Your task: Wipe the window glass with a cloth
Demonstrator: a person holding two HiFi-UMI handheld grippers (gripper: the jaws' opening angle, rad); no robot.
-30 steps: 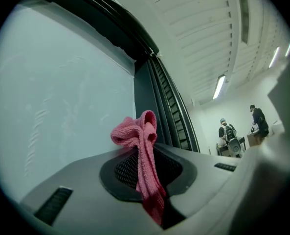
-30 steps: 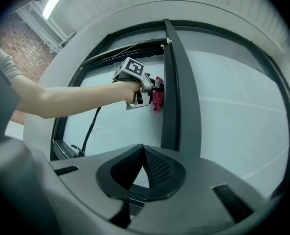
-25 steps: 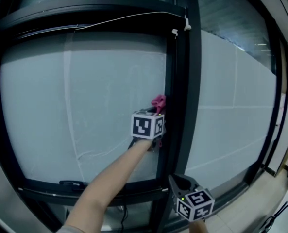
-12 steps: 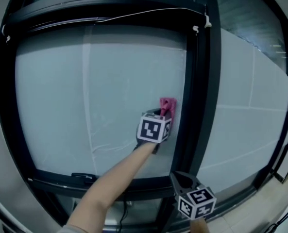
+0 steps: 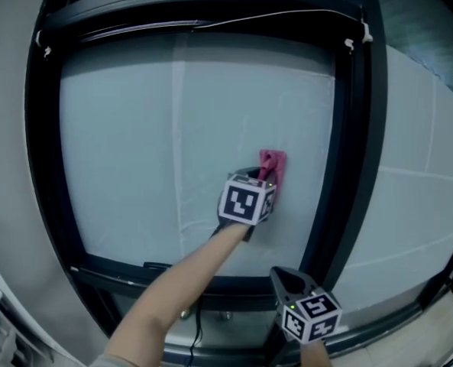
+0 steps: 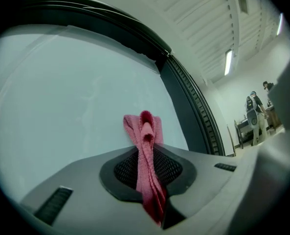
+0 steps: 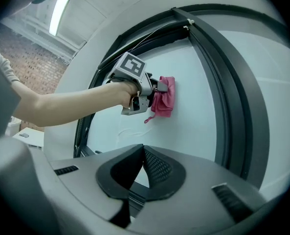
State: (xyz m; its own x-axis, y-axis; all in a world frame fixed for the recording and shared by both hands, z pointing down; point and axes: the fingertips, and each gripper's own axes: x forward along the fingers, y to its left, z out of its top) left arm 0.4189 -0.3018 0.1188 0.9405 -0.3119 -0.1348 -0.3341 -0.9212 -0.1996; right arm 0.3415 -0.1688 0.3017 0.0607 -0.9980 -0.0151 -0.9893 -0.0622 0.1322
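At the far left, the black window frame (image 5: 46,167) curves round the window glass (image 5: 127,144), a pale pane with a faint vertical streak (image 5: 182,159) left of its middle. A thin white cord (image 5: 211,23) runs along the top of the frame. From the near lower left, the person's bare forearm (image 5: 180,281) reaches up and to the right to the left gripper (image 5: 263,179), whose marker cube (image 5: 245,201) faces the head camera. In the left gripper view its jaws are clamped on a pink cloth (image 5: 273,167), which runs as a folded strip between the pads. The bunched end sticks out past the tips and presses against the glass. The cloth sits on the right part of the pane, about mid-height and near the dark upright bar (image 5: 348,167) of the frame without touching it. Right of that bar is a second pane (image 5: 417,197). The right gripper (image 5: 281,277) is held low and near, below the left one and in front of the bottom rail, well apart from the cloth. In its own view the two jaws are pressed together with nothing between them, and they point up towards the window.
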